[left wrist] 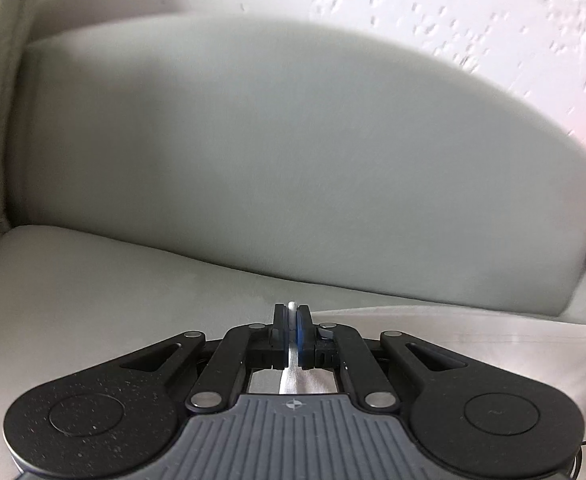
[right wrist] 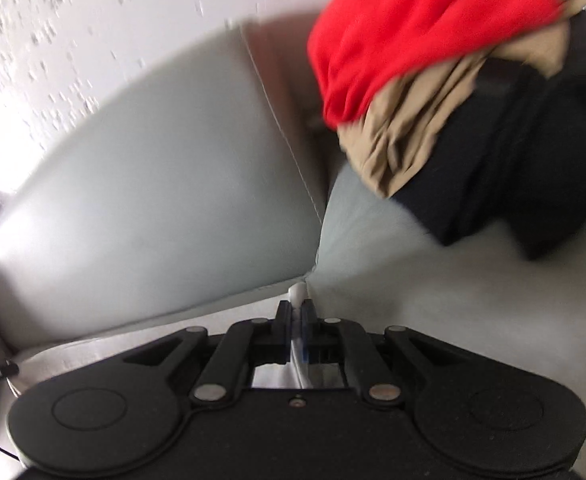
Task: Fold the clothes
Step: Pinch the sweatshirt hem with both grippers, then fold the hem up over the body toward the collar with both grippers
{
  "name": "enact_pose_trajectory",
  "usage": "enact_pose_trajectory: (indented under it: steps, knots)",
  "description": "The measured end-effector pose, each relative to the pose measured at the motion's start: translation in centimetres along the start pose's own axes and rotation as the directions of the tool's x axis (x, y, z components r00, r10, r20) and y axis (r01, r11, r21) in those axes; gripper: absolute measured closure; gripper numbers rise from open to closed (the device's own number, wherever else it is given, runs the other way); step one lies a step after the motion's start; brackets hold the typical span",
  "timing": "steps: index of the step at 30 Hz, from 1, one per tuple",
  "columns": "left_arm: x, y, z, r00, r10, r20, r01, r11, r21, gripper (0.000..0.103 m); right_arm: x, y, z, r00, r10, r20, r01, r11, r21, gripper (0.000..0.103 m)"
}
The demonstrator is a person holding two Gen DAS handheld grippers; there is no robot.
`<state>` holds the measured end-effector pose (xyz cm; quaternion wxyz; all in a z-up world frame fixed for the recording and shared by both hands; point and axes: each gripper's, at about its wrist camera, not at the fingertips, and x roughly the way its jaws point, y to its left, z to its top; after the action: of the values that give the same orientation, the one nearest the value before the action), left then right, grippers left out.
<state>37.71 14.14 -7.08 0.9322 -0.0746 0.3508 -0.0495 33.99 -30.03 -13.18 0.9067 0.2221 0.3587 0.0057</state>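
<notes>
A white garment (left wrist: pixel 473 344) lies on the grey sofa seat (left wrist: pixel 93 292), spreading to the right of my left gripper (left wrist: pixel 291 314). That gripper is shut on a thin edge of the white cloth, which shows between the pads. In the right wrist view, my right gripper (right wrist: pixel 296 308) is also shut on a white fold of the garment (right wrist: pixel 298 294), close to the gap between the sofa cushions. More of the white cloth (right wrist: pixel 69 356) shows below and left of that gripper.
A pile of clothes sits on the sofa at the right: a red garment (right wrist: pixel 405 28) on top, a tan one (right wrist: pixel 421 128) under it, a black one (right wrist: pixel 505 176) lowest. The grey back cushion (left wrist: pixel 293 152) and a textured white wall (left wrist: pixel 453 8) stand behind.
</notes>
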Motion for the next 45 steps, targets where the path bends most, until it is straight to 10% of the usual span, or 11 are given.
enact_pose_trajectory:
  steps: [15, 22, 30, 40, 45]
  knots:
    - [-21.3, 2.5, -11.4, 0.997, 0.05, -0.061, -0.056, 0.992, -0.109, 0.101, -23.3, -2.2, -7.7, 0.993, 0.08, -0.086, -0.066, 0.986, 0.15, 0.099]
    - [-23.0, 1.2, -16.7, 0.974, 0.179, -0.137, -0.179, 0.984, 0.013, 0.1, -24.2, -4.5, -14.8, 0.98, 0.033, -0.198, 0.012, 0.976, 0.218, 0.099]
    - [-24.7, 3.2, -18.9, 0.98, 0.165, -0.113, -0.169, 0.985, -0.035, 0.1, -29.3, -4.1, -16.2, 0.993, 0.036, -0.114, -0.014, 0.982, 0.189, 0.099]
    - [-22.4, -0.3, -22.5, 0.909, 0.334, -0.249, -0.291, 0.937, 0.195, 0.088, -26.8, -5.0, -19.2, 0.976, -0.047, -0.212, 0.087, 0.979, 0.184, 0.092]
    - [-26.2, 0.4, -22.1, 0.938, 0.315, -0.148, -0.287, 0.941, 0.182, 0.085, -30.6, -3.6, -18.7, 0.991, -0.045, -0.122, 0.057, 0.994, 0.097, 0.08]
